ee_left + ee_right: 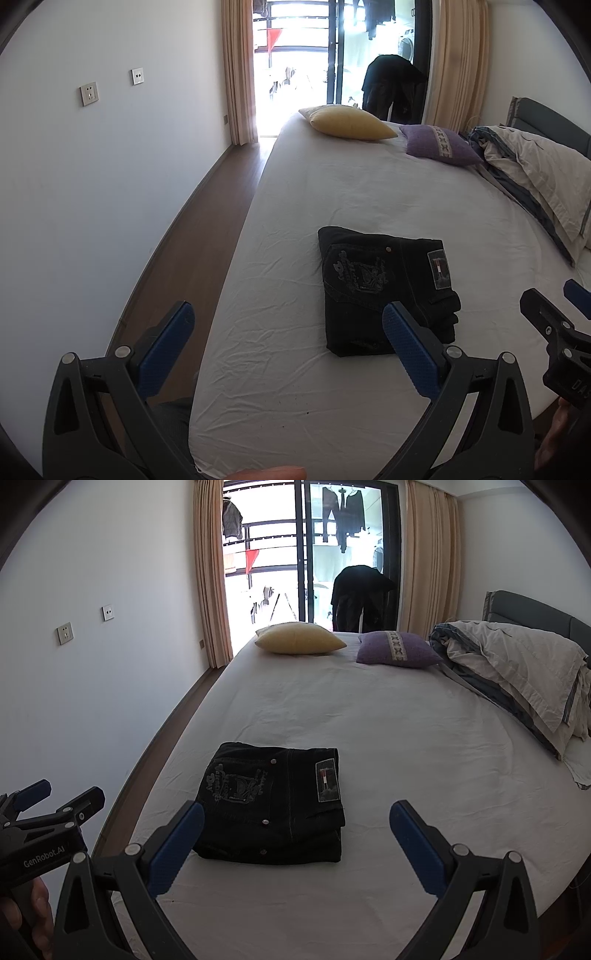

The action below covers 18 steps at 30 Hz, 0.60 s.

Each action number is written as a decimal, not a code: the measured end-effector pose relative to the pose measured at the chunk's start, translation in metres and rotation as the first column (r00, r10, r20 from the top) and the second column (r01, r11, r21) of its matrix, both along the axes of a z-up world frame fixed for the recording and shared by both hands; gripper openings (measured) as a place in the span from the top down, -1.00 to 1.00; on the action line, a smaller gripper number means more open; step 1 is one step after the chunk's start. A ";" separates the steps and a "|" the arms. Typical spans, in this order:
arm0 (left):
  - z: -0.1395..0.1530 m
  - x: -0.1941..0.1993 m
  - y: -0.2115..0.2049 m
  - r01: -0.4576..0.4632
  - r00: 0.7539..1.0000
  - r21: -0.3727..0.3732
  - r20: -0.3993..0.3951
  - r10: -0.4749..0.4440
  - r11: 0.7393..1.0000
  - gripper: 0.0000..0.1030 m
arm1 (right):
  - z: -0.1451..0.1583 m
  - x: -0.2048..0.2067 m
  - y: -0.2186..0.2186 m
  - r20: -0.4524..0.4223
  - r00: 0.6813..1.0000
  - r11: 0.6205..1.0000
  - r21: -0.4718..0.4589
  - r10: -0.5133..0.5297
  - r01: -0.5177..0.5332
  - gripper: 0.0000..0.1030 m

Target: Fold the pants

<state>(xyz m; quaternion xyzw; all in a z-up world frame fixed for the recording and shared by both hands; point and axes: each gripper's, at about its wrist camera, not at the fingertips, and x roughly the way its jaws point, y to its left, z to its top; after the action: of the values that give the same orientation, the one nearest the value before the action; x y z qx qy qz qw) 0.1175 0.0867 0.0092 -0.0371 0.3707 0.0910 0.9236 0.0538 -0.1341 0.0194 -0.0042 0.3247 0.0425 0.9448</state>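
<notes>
Black jeans [380,288] [273,805] lie folded into a compact rectangle on the white bed sheet [332,206] [388,738], back pocket embroidery and a waist patch facing up. My left gripper [291,325] hovers open above the near bed edge, left of and short of the jeans, holding nothing. My right gripper [297,819] is also open and empty, above the sheet just in front of the jeans. Each gripper appears at the edge of the other's view: the right gripper [554,306] and the left gripper [59,794].
A yellow pillow [299,638] and a purple cushion [397,650] lie at the far end of the bed. A bundled duvet [517,672] is piled at the right by the headboard. Wooden floor [207,229] runs along the left wall. A glass door [306,554] stands beyond.
</notes>
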 end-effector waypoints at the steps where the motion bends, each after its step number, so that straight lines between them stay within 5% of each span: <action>1: 0.000 0.000 0.000 -0.001 1.000 0.001 0.001 0.001 1.000 -1.00 | 0.000 0.001 0.000 -0.001 1.000 1.000 0.000 0.000 0.000 -1.00; 18: -0.008 0.009 -0.007 0.002 0.999 0.010 -0.053 -0.001 1.000 -1.00 | -0.002 -0.003 0.000 -0.006 1.000 1.000 0.002 0.005 -0.005 -1.00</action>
<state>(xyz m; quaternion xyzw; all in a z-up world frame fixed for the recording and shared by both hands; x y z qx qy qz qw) 0.1265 0.0795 0.0013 -0.0298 0.3946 0.0930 0.9137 0.0513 -0.1338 0.0176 -0.0040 0.3276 0.0453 0.9437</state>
